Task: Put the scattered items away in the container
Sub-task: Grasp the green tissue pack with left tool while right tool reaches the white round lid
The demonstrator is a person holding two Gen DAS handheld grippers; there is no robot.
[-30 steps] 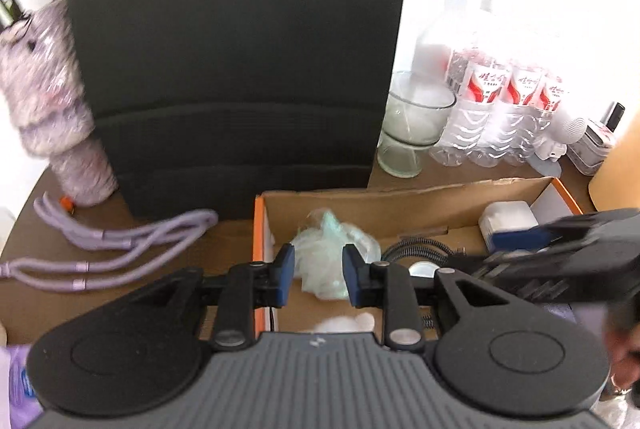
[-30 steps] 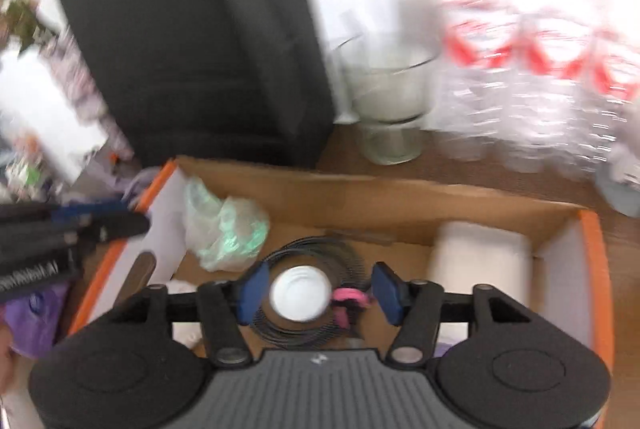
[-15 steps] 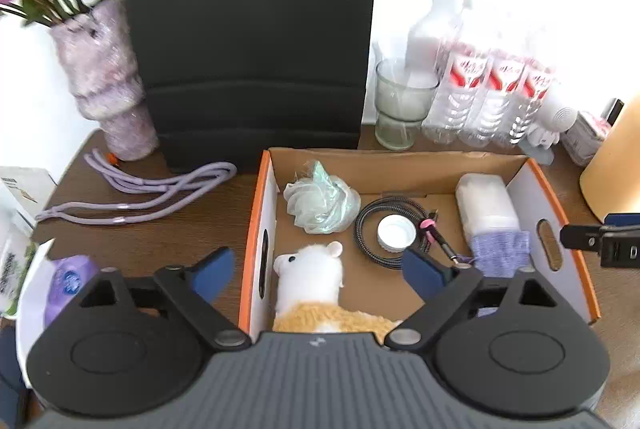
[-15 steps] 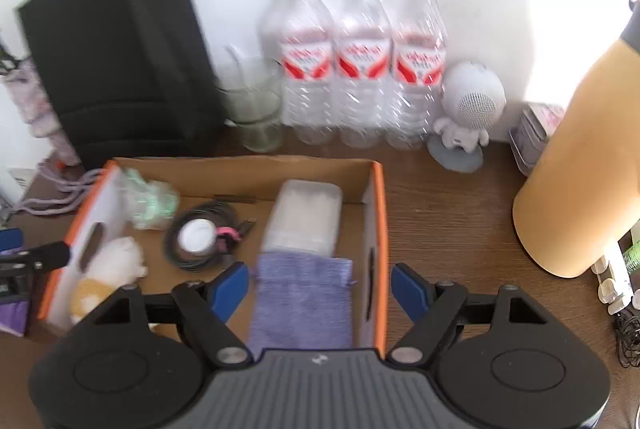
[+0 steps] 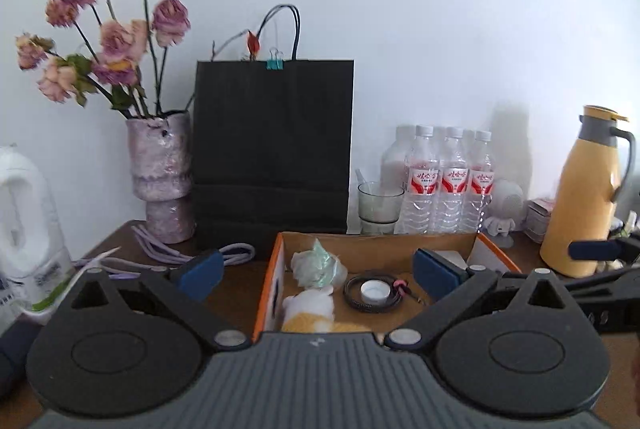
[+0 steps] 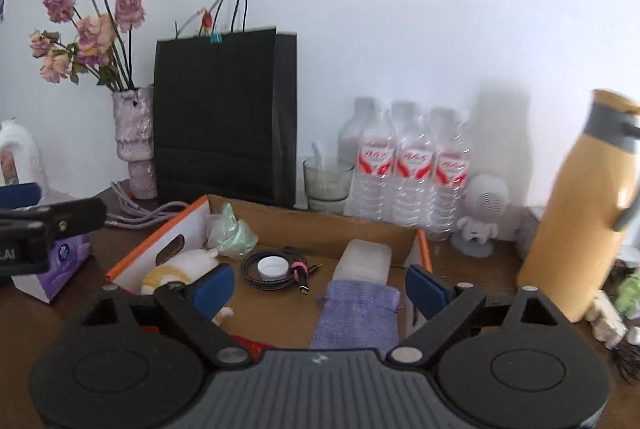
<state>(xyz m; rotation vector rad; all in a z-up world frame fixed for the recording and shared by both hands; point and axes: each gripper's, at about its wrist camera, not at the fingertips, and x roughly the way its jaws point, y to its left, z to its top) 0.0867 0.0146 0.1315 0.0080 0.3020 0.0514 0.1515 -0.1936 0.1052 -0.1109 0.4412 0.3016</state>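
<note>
An orange-rimmed cardboard box (image 5: 267, 293) (image 6: 154, 251) sits on the brown table. It holds a green mesh puff (image 5: 318, 264) (image 6: 232, 229), a white and yellow plush toy (image 5: 310, 311) (image 6: 180, 267), a coiled black cable with a white cap (image 5: 374, 291) (image 6: 274, 267), a clear white case (image 6: 364, 261) and a purple pouch (image 6: 356, 313). My left gripper (image 5: 316, 271) is open and empty, held back above the box's near left side. My right gripper (image 6: 318, 283) is open and empty, above the box's near right side.
A black paper bag (image 5: 274, 149), a vase of dried roses (image 5: 162, 173), a purple cord (image 5: 168, 255), a glass (image 5: 378, 205), water bottles (image 5: 450, 181), a small white speaker figure (image 6: 482, 217) and a yellow thermos (image 5: 586, 193) stand behind and beside the box. A purple tissue pack (image 6: 60, 263) lies at left.
Both grippers have opened wide and pulled back and up from inside the box. The views now take in the whole table and wall.
</note>
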